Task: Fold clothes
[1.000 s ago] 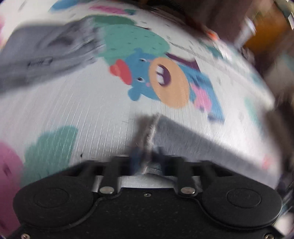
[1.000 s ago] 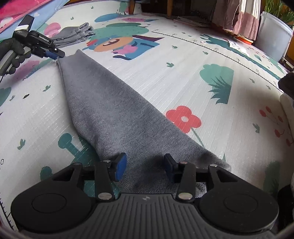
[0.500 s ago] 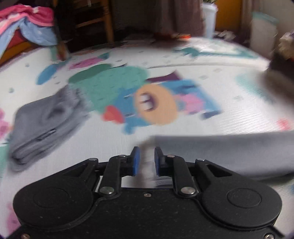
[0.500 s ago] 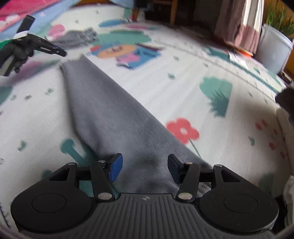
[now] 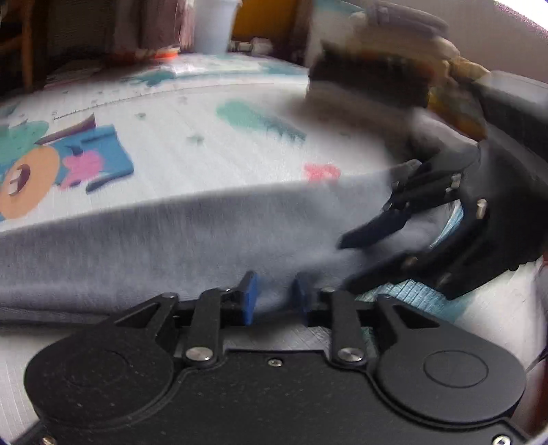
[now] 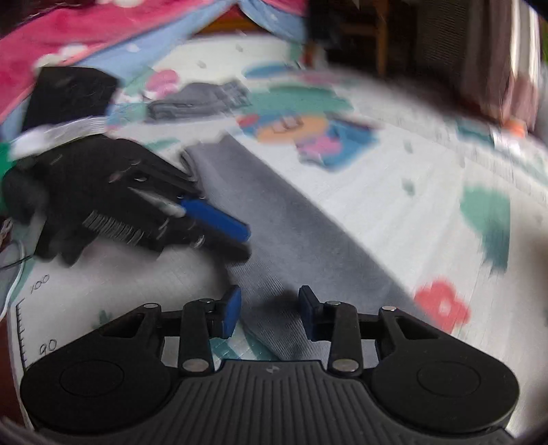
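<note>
A long grey garment (image 5: 171,239) lies folded into a strip on the cartoon play mat (image 5: 205,143). In the right wrist view it runs from the near edge to the far left (image 6: 274,219). My left gripper (image 5: 275,296) is open, its blue pads straddling the near edge of the cloth. My right gripper (image 6: 269,309) is open over the strip's near end. Each gripper shows in the other's view: the right one (image 5: 370,250) at the cloth's right end, the left one (image 6: 236,239) at the cloth's left edge.
A folded grey garment (image 6: 202,99) lies on the mat at the back left. A pile of unfolded clothes (image 5: 394,61) sits at the mat's far right. Pink and blue bedding (image 6: 102,34) lies behind. A white bin (image 5: 214,27) stands by the far wall.
My left gripper let go of the cloth's far corner, opened and swung along the strip toward the right gripper. The right gripper stayed open over the near end and turned left.
</note>
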Motion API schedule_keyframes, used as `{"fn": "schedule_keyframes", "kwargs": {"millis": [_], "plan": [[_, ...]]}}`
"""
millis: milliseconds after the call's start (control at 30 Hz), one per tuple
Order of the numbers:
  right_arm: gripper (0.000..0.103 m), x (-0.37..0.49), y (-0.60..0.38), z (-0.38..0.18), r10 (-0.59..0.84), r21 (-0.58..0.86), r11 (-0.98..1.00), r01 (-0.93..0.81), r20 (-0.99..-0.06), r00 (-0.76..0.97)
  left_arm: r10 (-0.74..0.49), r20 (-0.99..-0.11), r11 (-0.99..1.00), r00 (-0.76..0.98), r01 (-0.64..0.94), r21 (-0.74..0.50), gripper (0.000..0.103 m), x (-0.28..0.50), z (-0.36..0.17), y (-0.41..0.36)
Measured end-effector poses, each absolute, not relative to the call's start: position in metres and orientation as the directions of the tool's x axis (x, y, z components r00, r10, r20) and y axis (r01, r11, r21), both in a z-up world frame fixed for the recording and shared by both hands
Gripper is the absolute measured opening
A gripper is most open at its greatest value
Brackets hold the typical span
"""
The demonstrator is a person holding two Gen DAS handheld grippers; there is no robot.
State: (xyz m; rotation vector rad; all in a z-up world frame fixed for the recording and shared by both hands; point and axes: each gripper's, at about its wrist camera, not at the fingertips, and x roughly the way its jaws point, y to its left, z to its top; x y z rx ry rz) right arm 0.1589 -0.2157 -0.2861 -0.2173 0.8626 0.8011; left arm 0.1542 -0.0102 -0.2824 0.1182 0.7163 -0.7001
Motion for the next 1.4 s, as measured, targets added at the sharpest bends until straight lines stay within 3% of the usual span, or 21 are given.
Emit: {"fn": "schedule_keyframes", "kwargs": {"millis": [133, 233, 300, 333, 467, 600, 700, 767, 833, 900, 933, 1000, 1067, 1133, 1267, 1400], "plan": [[0.040, 0.153, -0.240, -0.272, 0.536, 0.127, 0.705, -0.698, -0.741, 0.406, -0.523, -0.663, 0.768, 0.536, 0.634, -0.093, 0.029, 0.157, -0.275, -0.017], [0.040, 0.148, -0.275, -0.264, 0.534, 0.187, 0.780, -0.597, -0.697, 0.479, -0.564, -0.625, 0.751, 0.540, 0.650, -0.116, 0.028, 0.151, -0.259, -0.024], [0.040, 0.149, -0.292, -0.271, 0.496, 0.209, 0.823, -0.529, -0.718, 0.488, -0.585, -0.623, 0.755, 0.520, 0.629, -0.184, 0.028, 0.157, -0.263, -0.031], [0.036, 0.148, -0.298, -0.275, 0.481, 0.206, 0.833, -0.514, -0.730, 0.486, -0.595, -0.622, 0.756, 0.509, 0.616, -0.219, 0.028, 0.160, -0.265, -0.034], [0.030, 0.138, -0.297, -0.275, 0.423, 0.074, 0.819, -0.569, -0.746, 0.513, -0.567, -0.623, 0.697, 0.539, 0.717, -0.014, 0.030, 0.150, -0.285, -0.047], [0.036, 0.142, -0.319, -0.268, 0.384, 0.064, 0.862, -0.503, -0.731, 0.565, -0.568, -0.634, 0.708, 0.525, 0.704, -0.052, 0.031, 0.164, -0.268, -0.049], [0.032, 0.143, -0.334, -0.263, 0.375, 0.062, 0.874, -0.482, -0.715, 0.590, -0.574, -0.615, 0.720, 0.541, 0.691, -0.064, 0.031, 0.179, -0.260, -0.045], [0.034, 0.140, -0.339, -0.252, 0.367, 0.034, 0.881, -0.472, -0.678, 0.637, -0.572, -0.614, 0.708, 0.544, 0.705, -0.034, 0.033, 0.192, -0.258, -0.045], [0.056, 0.145, -0.344, -0.249, 0.335, 0.016, 0.899, -0.437, -0.668, 0.664, -0.564, -0.622, 0.701, 0.543, 0.713, -0.013, 0.036, 0.203, -0.257, -0.042], [0.055, 0.151, -0.351, -0.254, 0.315, 0.019, 0.911, -0.413, -0.680, 0.662, -0.553, -0.653, 0.690, 0.517, 0.724, -0.012, 0.036, 0.216, -0.263, -0.042], [0.048, 0.155, -0.353, -0.262, 0.301, 0.017, 0.911, -0.412, -0.711, 0.636, -0.543, -0.678, 0.688, 0.496, 0.726, -0.020, 0.036, 0.224, -0.268, -0.044], [0.044, 0.167, -0.368, -0.280, 0.318, 0.127, 0.929, -0.347, -0.753, 0.576, -0.526, -0.696, 0.721, 0.489, 0.690, -0.061, 0.037, 0.240, -0.278, -0.040], [0.043, 0.175, -0.395, -0.288, 0.391, 0.346, 0.919, -0.190, -0.729, 0.562, -0.515, -0.710, 0.761, 0.480, 0.638, -0.121, 0.024, 0.254, -0.274, -0.037], [0.042, 0.174, -0.402, -0.286, 0.401, 0.391, 0.909, -0.147, -0.719, 0.567, -0.497, -0.713, 0.784, 0.494, 0.608, -0.126, 0.024, 0.254, -0.267, -0.037], [0.043, 0.162, -0.401, -0.277, 0.347, 0.348, 0.929, -0.126, -0.701, 0.622, -0.545, -0.670, 0.709, 0.504, 0.704, -0.047, 0.024, 0.226, -0.253, -0.061], [0.045, 0.146, -0.369, -0.250, 0.276, 0.114, 0.957, -0.267, -0.641, 0.716, -0.636, -0.645, 0.558, 0.424, 0.830, -0.004, 0.024, 0.202, -0.248, -0.101]]}}
